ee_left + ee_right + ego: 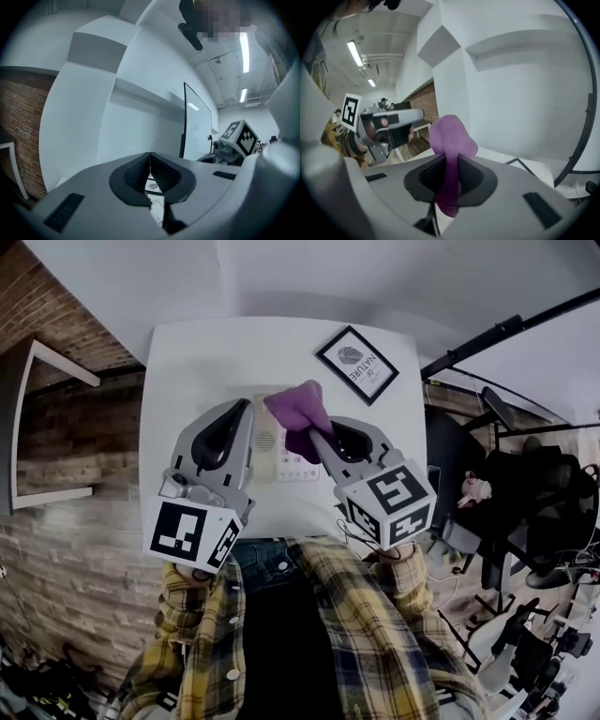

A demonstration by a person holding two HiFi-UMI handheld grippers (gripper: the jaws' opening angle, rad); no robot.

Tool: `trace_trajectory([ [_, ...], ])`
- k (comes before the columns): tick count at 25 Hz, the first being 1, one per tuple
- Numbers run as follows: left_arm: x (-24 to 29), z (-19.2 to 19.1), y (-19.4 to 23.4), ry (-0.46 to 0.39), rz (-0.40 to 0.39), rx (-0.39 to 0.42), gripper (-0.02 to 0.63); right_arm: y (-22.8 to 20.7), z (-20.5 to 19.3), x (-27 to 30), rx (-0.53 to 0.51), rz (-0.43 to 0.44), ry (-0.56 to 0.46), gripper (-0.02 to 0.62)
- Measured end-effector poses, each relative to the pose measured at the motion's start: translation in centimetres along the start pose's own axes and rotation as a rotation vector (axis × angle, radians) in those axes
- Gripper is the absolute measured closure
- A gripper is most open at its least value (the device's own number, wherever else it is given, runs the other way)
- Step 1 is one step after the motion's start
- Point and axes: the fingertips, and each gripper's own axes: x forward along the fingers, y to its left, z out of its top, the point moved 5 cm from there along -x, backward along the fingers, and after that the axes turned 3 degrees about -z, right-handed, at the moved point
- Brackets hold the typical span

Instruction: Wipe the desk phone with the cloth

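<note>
A white desk phone (274, 442) lies on the white table (187, 371), mostly hidden behind the two grippers. My right gripper (317, 435) is shut on a purple cloth (298, 407), which bunches above the phone's right part; in the right gripper view the cloth (449, 140) stands up out of the shut jaws. My left gripper (246, 409) is held over the phone's left side, shut with nothing between its pads (140, 174). Whether the cloth touches the phone I cannot tell.
A black-framed card (356, 364) lies at the table's far right. A white wall runs behind the table, brick wall and a white frame (47, 418) to the left. Office chairs (525, 502) and a black stand (497, 334) crowd the right.
</note>
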Motion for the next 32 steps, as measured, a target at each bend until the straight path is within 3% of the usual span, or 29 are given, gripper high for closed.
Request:
trace_trajectory([
  [6, 0.4, 0.2, -0.6, -0.002, -0.026, -0.002, 0.591, 0.4, 5.4, -2.6, 0.005, 0.004, -0.236, 0.534],
  [12, 0.8, 0.3, -1.2, 0.005, -0.055, -0.002, 0.591, 0.6, 7.4, -4.6, 0.028, -0.013, -0.359, 0.534],
  [27, 2.0, 0.8, -2.1, 0.012, -0.101, 0.029, 0.591, -0.3, 6.3, -5.2, 0.047, -0.029, -0.387, 0.534],
  [32, 2.0, 1.6, -2.4, -0.029, -0.129, 0.037, 0.591, -0.1, 6.3, -5.0, 0.038, -0.025, -0.387, 0.534],
])
